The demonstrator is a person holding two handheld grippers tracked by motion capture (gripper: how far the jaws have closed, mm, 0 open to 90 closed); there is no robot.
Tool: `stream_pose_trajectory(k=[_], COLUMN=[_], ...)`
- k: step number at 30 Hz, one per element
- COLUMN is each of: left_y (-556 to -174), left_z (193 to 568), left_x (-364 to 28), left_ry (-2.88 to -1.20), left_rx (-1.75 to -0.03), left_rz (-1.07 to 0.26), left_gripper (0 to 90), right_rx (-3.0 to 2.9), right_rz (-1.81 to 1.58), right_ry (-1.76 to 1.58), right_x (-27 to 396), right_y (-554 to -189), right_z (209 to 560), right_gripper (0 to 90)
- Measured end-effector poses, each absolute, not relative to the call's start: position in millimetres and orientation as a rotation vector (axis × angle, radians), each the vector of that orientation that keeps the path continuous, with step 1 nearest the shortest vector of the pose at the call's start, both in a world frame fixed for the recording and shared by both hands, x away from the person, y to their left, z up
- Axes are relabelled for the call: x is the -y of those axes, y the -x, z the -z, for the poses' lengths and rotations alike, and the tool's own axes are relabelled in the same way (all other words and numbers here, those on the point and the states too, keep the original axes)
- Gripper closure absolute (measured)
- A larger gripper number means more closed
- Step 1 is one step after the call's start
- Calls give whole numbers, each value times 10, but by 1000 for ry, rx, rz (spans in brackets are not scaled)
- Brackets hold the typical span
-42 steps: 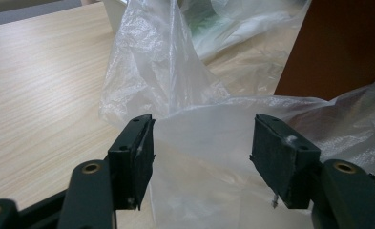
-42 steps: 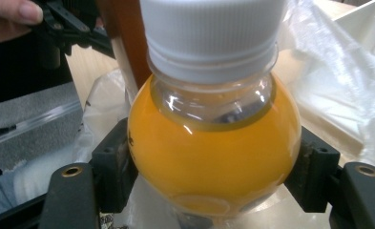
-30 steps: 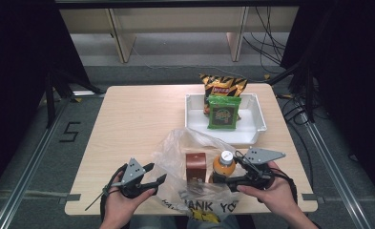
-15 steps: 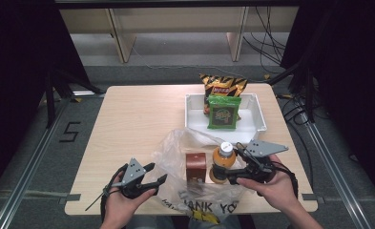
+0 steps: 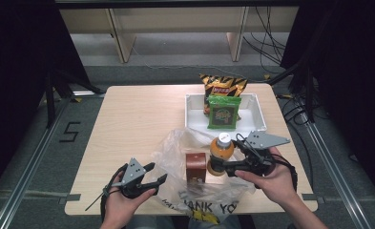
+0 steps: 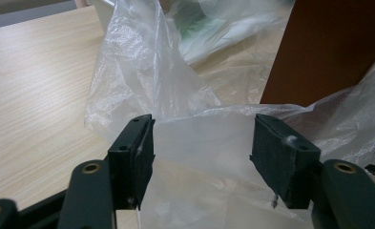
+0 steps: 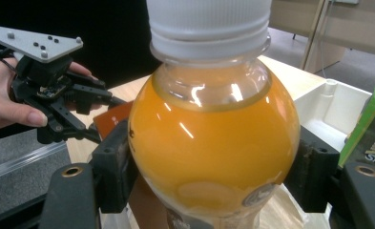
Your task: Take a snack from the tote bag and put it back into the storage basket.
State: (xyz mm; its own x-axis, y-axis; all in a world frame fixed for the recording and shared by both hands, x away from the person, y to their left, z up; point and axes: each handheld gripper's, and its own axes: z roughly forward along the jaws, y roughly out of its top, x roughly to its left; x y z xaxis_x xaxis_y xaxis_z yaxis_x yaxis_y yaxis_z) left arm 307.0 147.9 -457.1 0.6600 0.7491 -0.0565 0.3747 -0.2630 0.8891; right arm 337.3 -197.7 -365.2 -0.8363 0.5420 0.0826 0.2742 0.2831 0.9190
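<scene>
Juice bottle (image 5: 220, 153) sits clamped in our right gripper (image 5: 215, 167), jaws wide around its orange belly, and it has risen since a second ago, now above the plastic bag (image 5: 194, 191) beside the brown box (image 5: 196, 166). That suggests we are lifting it out, perhaps toward the white bin (image 5: 256, 107). Our left gripper (image 5: 157, 175) stays put at the bag's edge, jaws apart astride loose film, not pinching.
</scene>
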Motion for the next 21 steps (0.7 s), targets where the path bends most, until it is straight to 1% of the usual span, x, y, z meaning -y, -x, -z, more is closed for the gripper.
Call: stream_pose_trajectory(k=[10, 11, 20, 21], left_y=[-3077, -3078, -3072, -3076], left_z=[4577, 4576, 4569, 4569], left_x=[-1465, -1463, -1463, -1465], left_ry=[-1873, -1873, -1873, -1874], left_rx=[-886, -884, -889, -889], left_rz=[-459, -459, -465, -466], left_gripper=[396, 396, 396, 396], right_rx=[-2241, -2254, -2215, -2192], right_rz=[-1611, -1609, -1609, -1619], right_ry=[-757, -720, -797, -762], right_x=[1979, 1998, 2036, 2040], right_y=[-3412, -3432, -3476, -3502], right_z=[3529, 3509, 3412, 3408], right_gripper=[315, 315, 315, 315])
